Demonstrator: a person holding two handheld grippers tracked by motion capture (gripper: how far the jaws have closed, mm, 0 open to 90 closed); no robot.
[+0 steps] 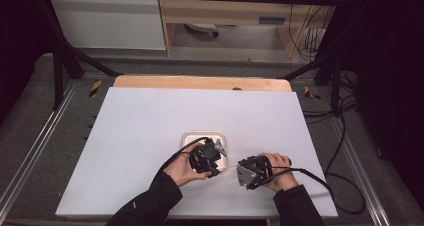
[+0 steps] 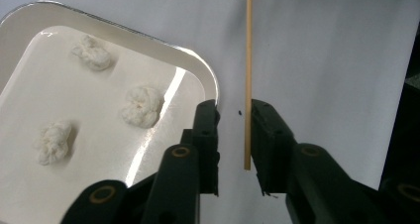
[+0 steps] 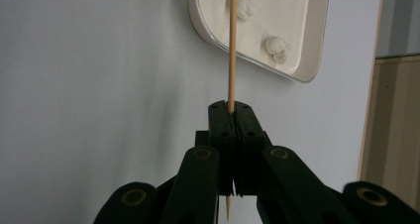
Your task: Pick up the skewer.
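Pale surface [image 1: 140, 136] underneath, w/ white tray [image 2: 29, 16] holding soft, crumbly-looking white lumps [image 2: 141, 105], prob light and fragile. Thin wooden skewer [image 3: 231, 45]: stiff but snappable, light; best gripped mid-shaft. Clamped tight in right tool [image 3: 231, 107], far end betw. left tool [image 2: 233, 115], jaws narrowly apart, not pinching.

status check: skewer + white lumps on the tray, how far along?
Done: right gripper is shut on the wooden skewer. In hand: the skewer's far end sits between the open left gripper jaws. Left: all three white lumps lie unskewered on the tray.
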